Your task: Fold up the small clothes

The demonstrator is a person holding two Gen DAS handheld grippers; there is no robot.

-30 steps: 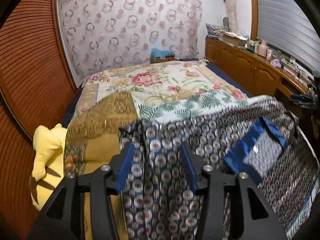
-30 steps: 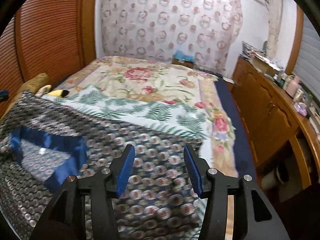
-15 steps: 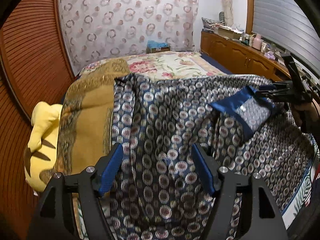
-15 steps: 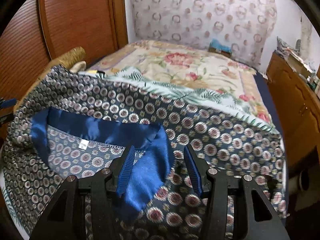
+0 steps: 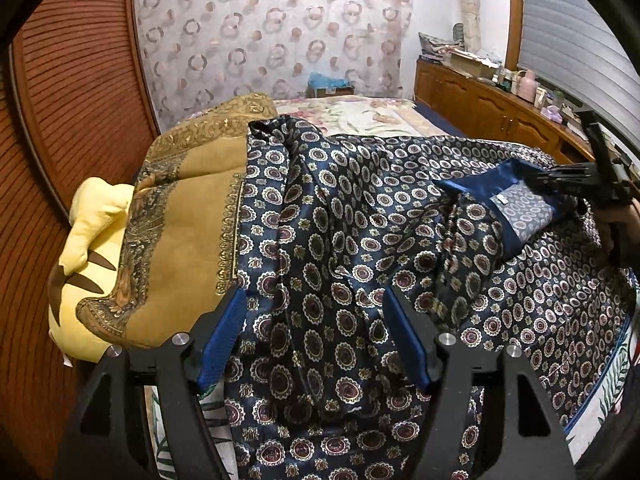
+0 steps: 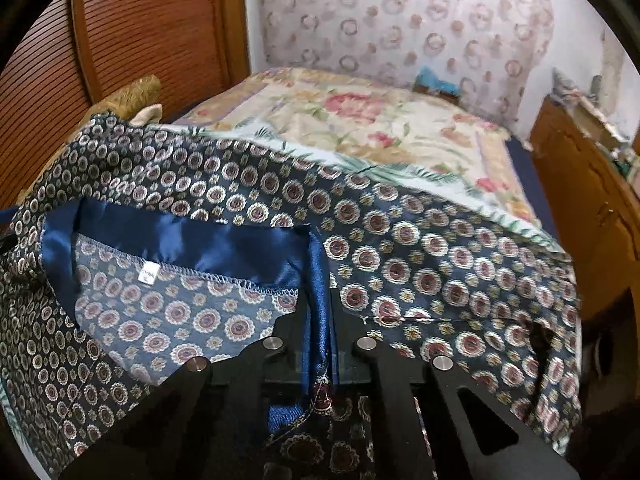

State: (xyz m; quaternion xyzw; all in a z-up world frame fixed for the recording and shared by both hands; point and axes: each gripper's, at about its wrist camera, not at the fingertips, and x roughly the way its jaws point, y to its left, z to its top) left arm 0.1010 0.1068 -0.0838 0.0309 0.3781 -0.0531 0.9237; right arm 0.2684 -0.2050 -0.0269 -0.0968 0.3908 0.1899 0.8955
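Note:
A dark blue satin garment (image 5: 360, 240) with round medallion print lies spread and rumpled over the bed; it fills the right wrist view too (image 6: 420, 248). Its plain blue collar band (image 6: 224, 244) with a small white label (image 6: 147, 272) faces up. My right gripper (image 6: 320, 312) is shut on the right end of that collar band; it also shows at the right of the left wrist view (image 5: 576, 180). My left gripper (image 5: 316, 316) is open, its blue pads either side of a fold of the garment near the bed's front edge.
A gold embroidered cushion (image 5: 188, 216) and a yellow plush toy (image 5: 88, 232) lie left of the garment against the wooden slatted wall (image 5: 72, 80). A floral bedspread (image 6: 360, 120) lies behind. A wooden cabinet (image 5: 492, 108) with clutter runs along the right.
My right gripper has closed on the blue collar band. My left gripper has moved slightly closer over the garment, still open.

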